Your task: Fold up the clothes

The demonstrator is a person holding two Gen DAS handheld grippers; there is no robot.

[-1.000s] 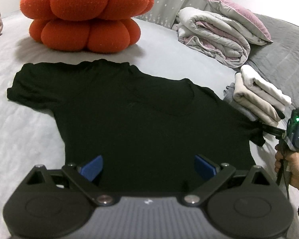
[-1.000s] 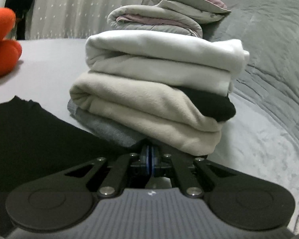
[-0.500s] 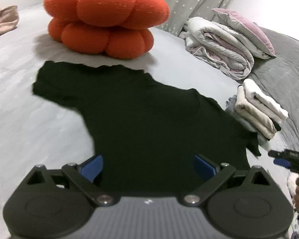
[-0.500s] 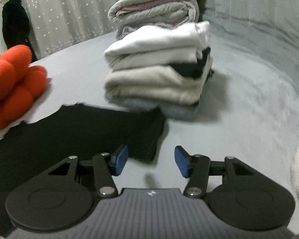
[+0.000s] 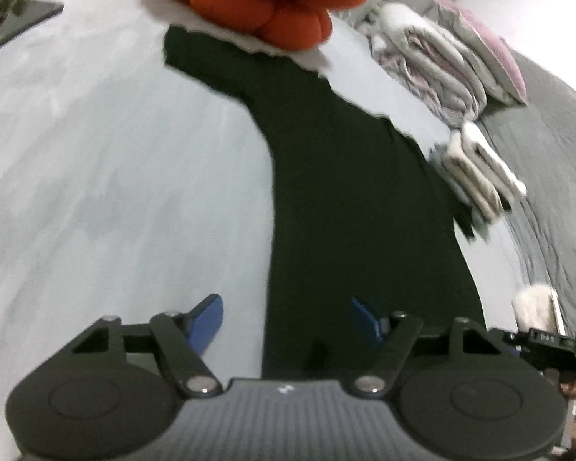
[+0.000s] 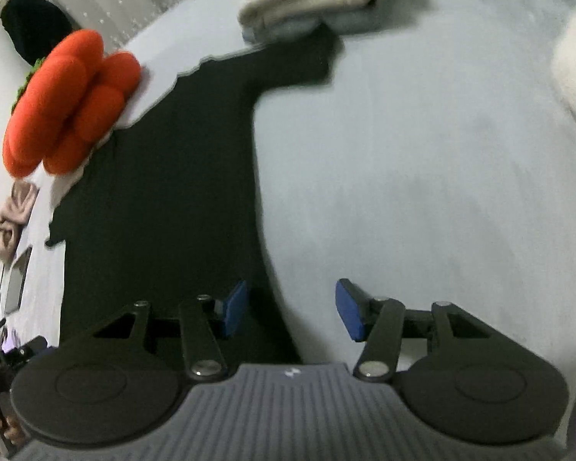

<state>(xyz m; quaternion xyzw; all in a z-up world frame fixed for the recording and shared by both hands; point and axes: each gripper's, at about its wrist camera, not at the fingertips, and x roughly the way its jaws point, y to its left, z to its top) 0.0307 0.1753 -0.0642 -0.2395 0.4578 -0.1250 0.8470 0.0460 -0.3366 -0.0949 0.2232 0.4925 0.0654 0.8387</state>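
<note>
The black T-shirt (image 5: 357, 199) is lying flat on the grey bed (image 5: 115, 192). The left gripper (image 5: 284, 322) and right gripper (image 6: 288, 307) are hanging wide apart, empty, over its near corners. Each should be pinching only the hem edge, both evenly.

Black T-shirt (image 5: 349, 199) spread flat on grey bed cover, unfolded, hem near, collar far. One short sleeve reaches far left toward an orange cushion; the other touches a folded-clothes stack (image 5: 480, 169) at far right.
</note>
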